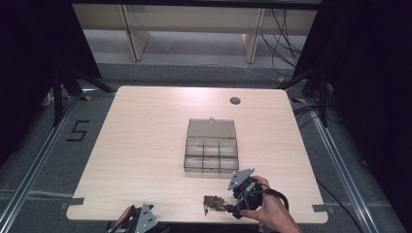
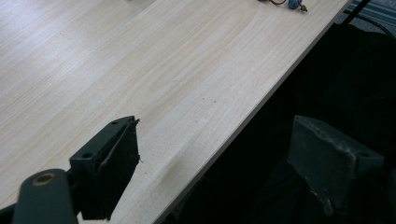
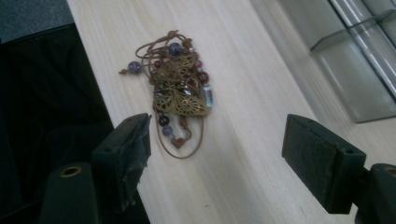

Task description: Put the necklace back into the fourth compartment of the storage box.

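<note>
A pale wooden table (image 1: pixel 145 145) takes up the middle of the high view, seen from above, with dark floor and cables around it. At the lower right of that frame a person's hand (image 1: pixel 272 211) holds the right gripper (image 1: pixel 232 208), its tips pointing left toward a small brownish heap, a beaded necklace (image 1: pixel 213 202), which lies close to the table's near edge. The tips are just beside the heap and do not touch it.

In the right gripper view the necklace (image 3: pixel 180 91) sits in the upper middle of the frame: a brass-coloured filigree pendant bundled with brown cord and dark red, blue and purple beads. The two black jaws rise from the bottom corners, spread wide, with bare wood between them and nothing held. The necklace lies beyond them, nearer the left jaw.

A clear plastic organiser box (image 1: pixel 212 153) stands at the centre of the high view with its lid tipped open behind it and small compartments inside; what they contain cannot be made out. It is above the necklace in the frame, near it but apart.

At the bottom left of the high view the left gripper (image 1: pixel 141 219) rests at the table's edge. In the left gripper view its jaws stand wide apart and empty, one over the wood, the other over the dark space beyond the edge.
</note>
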Motion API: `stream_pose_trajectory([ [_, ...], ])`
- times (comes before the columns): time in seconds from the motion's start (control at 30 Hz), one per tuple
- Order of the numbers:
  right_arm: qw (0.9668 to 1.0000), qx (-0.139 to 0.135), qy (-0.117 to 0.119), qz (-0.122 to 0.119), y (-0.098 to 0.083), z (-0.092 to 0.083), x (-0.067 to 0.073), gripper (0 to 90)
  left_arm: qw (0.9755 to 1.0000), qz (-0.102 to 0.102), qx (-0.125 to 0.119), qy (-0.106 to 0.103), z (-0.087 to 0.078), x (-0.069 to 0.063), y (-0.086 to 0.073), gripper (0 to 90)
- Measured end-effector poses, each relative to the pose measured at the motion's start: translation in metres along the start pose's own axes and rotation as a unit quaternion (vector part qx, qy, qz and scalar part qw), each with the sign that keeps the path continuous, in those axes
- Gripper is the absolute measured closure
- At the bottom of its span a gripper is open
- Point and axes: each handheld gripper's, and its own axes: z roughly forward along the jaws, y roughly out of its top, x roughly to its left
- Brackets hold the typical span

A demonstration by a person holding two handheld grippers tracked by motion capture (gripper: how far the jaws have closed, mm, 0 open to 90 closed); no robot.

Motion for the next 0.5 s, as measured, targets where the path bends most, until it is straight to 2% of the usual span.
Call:
stream_pose_trajectory([
  [0.03, 1.0, 0.004, 0.0, 0.007, 0.001, 0.0, 0.001, 24.8, 1.0, 0.001, 0.002, 0.003, 0.0, 0.0, 0.0, 15.6],
  [0.07, 1.0, 0.004, 0.0, 0.003, 0.002, 0.002, 0.002, 24.8, 1.0, -0.003, -0.004, 0.003, 0.001, -0.001, 0.0, 15.6],
  [0.17, 0.9999, 0.004, 0.004, -0.013, 0.006, 0.004, 0.003, 25.1, 1.0, -0.001, 0.004, 0.004, 0.001, -0.001, 0.0, 15.6],
  [0.2, 0.9999, 0.011, 0.006, -0.001, 0.008, 0.005, 0.006, 25.1, 1.0, -0.006, 0.004, 0.002, 0.002, -0.002, 0.0, 15.6],
  [0.23, 0.9998, 0.01, 0.004, -0.016, 0.01, 0.007, 0.006, 25.1, 1.0, -0.006, 0.004, 0.002, 0.002, -0.002, 0.0, 15.6],
  [0.27, 0.9998, 0.015, 0.011, -0.007, 0.011, 0.009, 0.008, 25.3, 1.0, -0.006, 0.004, 0.001, 0.002, -0.002, 0.0, 15.6],
  [0.3, 0.9995, 0.018, 0.013, -0.023, 0.015, 0.013, 0.009, 25.9, 1.0, -0.001, 0.002, 0.007, 0.001, -0.001, 0.0, 15.6],
  [0.5, 0.9989, 0.028, 0.02, -0.031, 0.022, 0.023, 0.011, 27.9, 1.0, 0.0, 0.003, 0.007, 0.001, -0.001, 0.0, 15.6],
])
